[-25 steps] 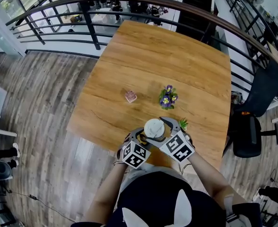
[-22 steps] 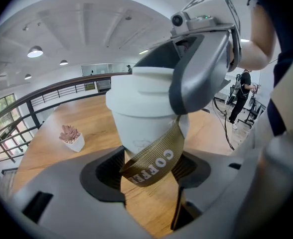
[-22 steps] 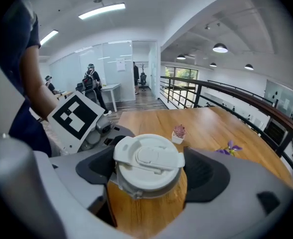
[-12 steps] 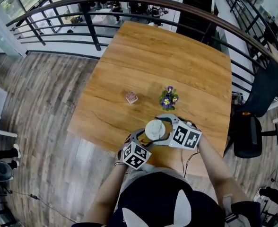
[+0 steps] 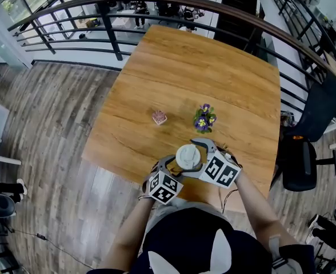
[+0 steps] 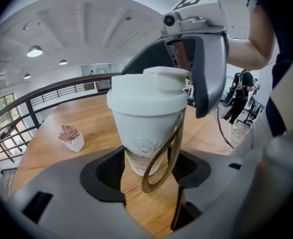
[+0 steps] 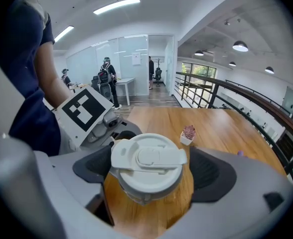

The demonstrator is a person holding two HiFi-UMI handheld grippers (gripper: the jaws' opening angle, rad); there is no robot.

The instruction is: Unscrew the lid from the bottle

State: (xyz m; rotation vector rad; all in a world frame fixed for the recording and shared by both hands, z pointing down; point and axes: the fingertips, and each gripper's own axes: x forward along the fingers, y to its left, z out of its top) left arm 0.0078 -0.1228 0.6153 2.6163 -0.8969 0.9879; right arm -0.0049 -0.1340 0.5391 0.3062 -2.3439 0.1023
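A white bottle (image 6: 141, 133) with a white flip-top lid (image 5: 187, 156) stands near the front edge of the wooden table (image 5: 214, 73). A tan strap loop (image 6: 164, 158) hangs down its side. My left gripper (image 5: 169, 170) comes in low from the near side, its dark pads (image 6: 104, 171) pressed against the bottle's lower body. My right gripper (image 5: 198, 152) reaches in from the right at lid height. In the right gripper view the lid (image 7: 147, 158) sits between the jaws, which are opening. A strip of table shows between the lid and the right-hand pad (image 7: 214, 171).
A small pink succulent in a white pot (image 5: 159, 117) and a pot of purple flowers (image 5: 203, 119) stand just beyond the bottle. A dark railing (image 5: 116, 53) runs past the table's far side. A black office chair (image 5: 305, 158) stands to the right.
The right gripper swung around the lid, its marker cube going from the near right out to the right, then partly back. The bottle and left gripper stayed put.
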